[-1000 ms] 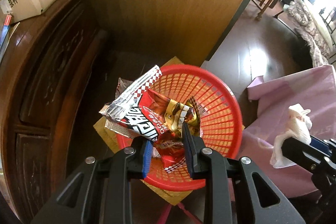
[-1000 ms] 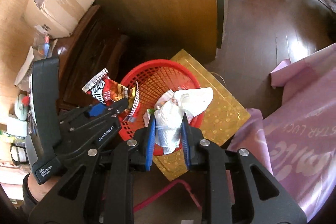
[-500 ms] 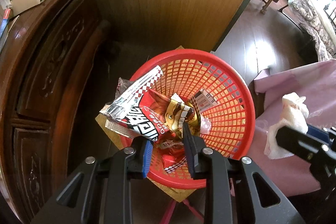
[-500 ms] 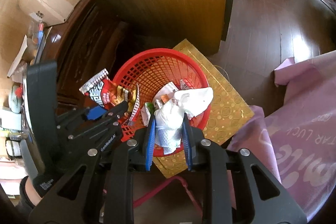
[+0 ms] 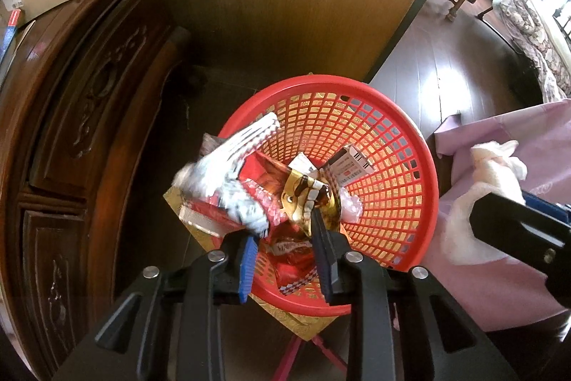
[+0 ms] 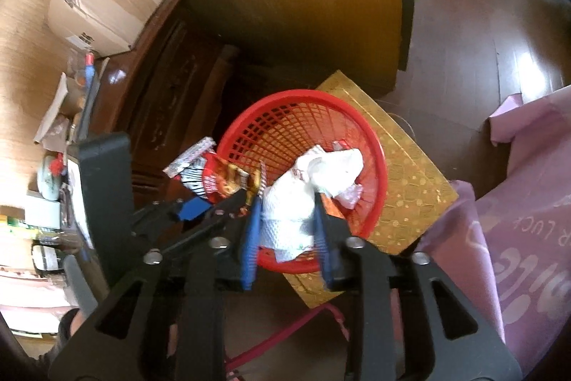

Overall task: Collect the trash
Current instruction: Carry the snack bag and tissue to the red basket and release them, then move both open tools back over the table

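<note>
Right hand-held gripper (image 6: 285, 220) jaws just opening around crumpled white tissue (image 6: 307, 188); left hand-held gripper (image 5: 285, 234) pinches red-and-gold foil snack wrapper (image 5: 285, 199). Release both squarely over round red plastic mesh basket (image 5: 403, 188).

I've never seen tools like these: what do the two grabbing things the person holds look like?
Both match. The left gripper and right gripper are black plastic frames with triangular cut-outs and silver bolt heads, ending in two slim fingers faced with ribbed blue pads. No cables show.
</note>
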Tool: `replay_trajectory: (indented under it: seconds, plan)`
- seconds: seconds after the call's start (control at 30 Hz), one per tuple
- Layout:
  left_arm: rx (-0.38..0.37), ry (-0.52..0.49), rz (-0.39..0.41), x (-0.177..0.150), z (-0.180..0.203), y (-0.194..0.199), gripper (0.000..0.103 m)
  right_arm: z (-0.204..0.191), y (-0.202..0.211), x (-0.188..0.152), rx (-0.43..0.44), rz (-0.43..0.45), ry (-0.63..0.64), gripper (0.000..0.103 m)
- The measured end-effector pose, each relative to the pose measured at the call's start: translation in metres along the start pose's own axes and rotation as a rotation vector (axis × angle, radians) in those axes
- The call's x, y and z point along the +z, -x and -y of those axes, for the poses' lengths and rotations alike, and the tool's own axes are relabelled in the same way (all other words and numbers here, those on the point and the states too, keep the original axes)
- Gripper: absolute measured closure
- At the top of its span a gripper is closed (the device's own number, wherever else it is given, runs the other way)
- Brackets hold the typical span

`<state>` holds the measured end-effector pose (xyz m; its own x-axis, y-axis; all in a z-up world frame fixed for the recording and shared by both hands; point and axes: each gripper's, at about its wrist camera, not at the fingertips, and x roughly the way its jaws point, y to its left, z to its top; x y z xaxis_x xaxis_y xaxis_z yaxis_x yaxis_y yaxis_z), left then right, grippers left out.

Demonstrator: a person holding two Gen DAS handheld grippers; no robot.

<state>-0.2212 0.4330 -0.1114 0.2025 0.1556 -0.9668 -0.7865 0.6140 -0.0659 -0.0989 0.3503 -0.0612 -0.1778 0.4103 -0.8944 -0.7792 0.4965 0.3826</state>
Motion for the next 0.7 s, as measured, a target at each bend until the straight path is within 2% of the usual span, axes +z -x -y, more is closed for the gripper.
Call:
replay_trajectory:
  seconds: [0.03, 0.07, 0.23, 0.5, 0.6, 0.7]
  plan:
    - [0.002, -0.003, 0.000, -0.0005, 0.0008, 0.0000, 0.074, -0.0014, 0.0013, -0.0002, -0.004, 0.011, 0.004, 0.059]
    - [0.002, -0.006, 0.000, -0.0009, 0.0015, 0.0001, 0.074, -0.0027, 0.0024, -0.0001, -0.003, 0.019, 0.010, 0.059]
    - [0.000, -0.003, 0.002, -0.0026, 0.0018, 0.0003, 0.069, -0.0045, 0.0035, 0.0011, 0.007, 0.023, 0.014, 0.059]
    - [0.001, 0.005, 0.004, -0.0027, 0.0018, 0.0013, 0.066, -0.0026, 0.0037, 0.0020, -0.005, 0.019, 0.001, 0.059]
    - [0.001, 0.009, 0.007, -0.0021, 0.0012, 0.0030, 0.061, -0.0025, 0.0049, 0.0017, -0.008, 0.023, 0.000, 0.059]
    - [0.011, 0.011, 0.005, -0.0009, 0.0013, 0.0055, 0.048, -0.0016, 0.0075, 0.0015, -0.013, 0.032, -0.004, 0.059]
